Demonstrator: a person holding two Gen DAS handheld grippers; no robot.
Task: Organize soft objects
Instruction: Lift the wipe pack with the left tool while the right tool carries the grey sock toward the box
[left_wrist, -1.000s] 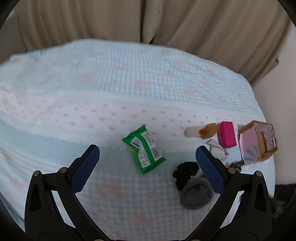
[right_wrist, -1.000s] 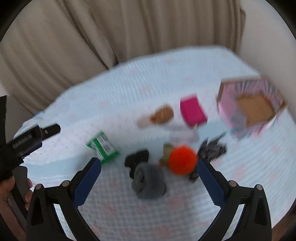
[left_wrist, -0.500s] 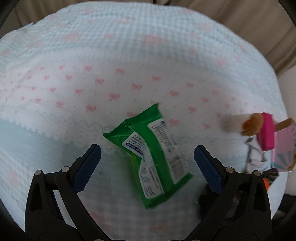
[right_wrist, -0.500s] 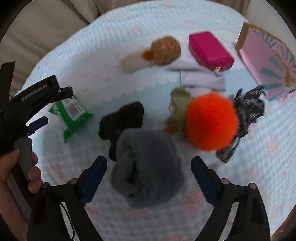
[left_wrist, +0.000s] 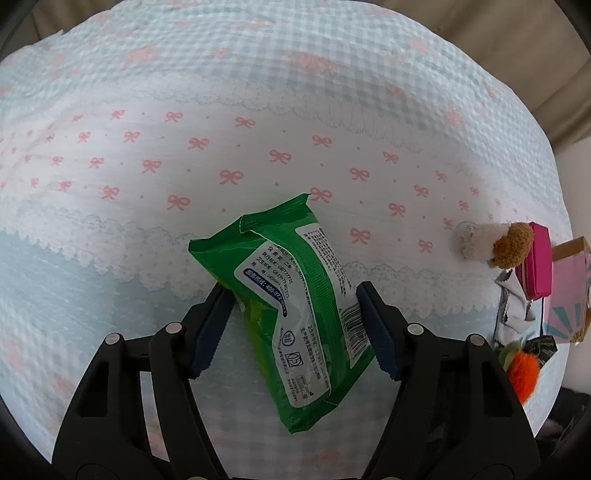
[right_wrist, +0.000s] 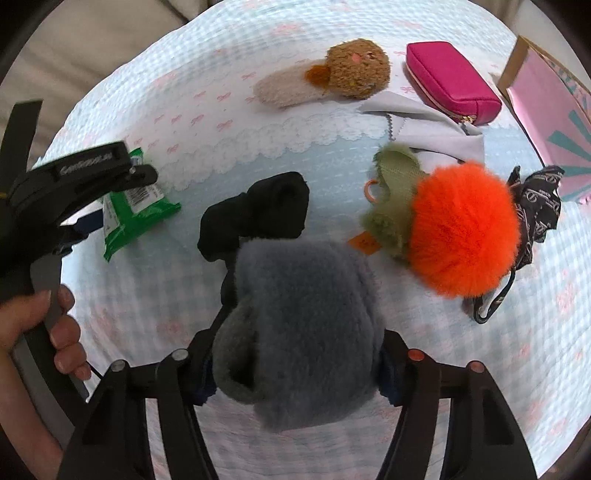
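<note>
Left gripper (left_wrist: 293, 325) closing on green wipes pack (left_wrist: 295, 306); right gripper (right_wrist: 295, 373) closing on grey fluffy item (right_wrist: 299, 332) beside pack. Squeeze gently, lift straight.

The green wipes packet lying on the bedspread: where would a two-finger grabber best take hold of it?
Across its narrow width, near the middle, coming down from above. The green wipes packet lies flat and long on the bedspread, so its two long edges offer parallel sides. The left gripper is closing on it that way now.

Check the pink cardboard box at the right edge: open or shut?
Open. The pink cardboard box shows a raised brown flap along its rim and its patterned inside faces up; contents cannot be told.
</note>
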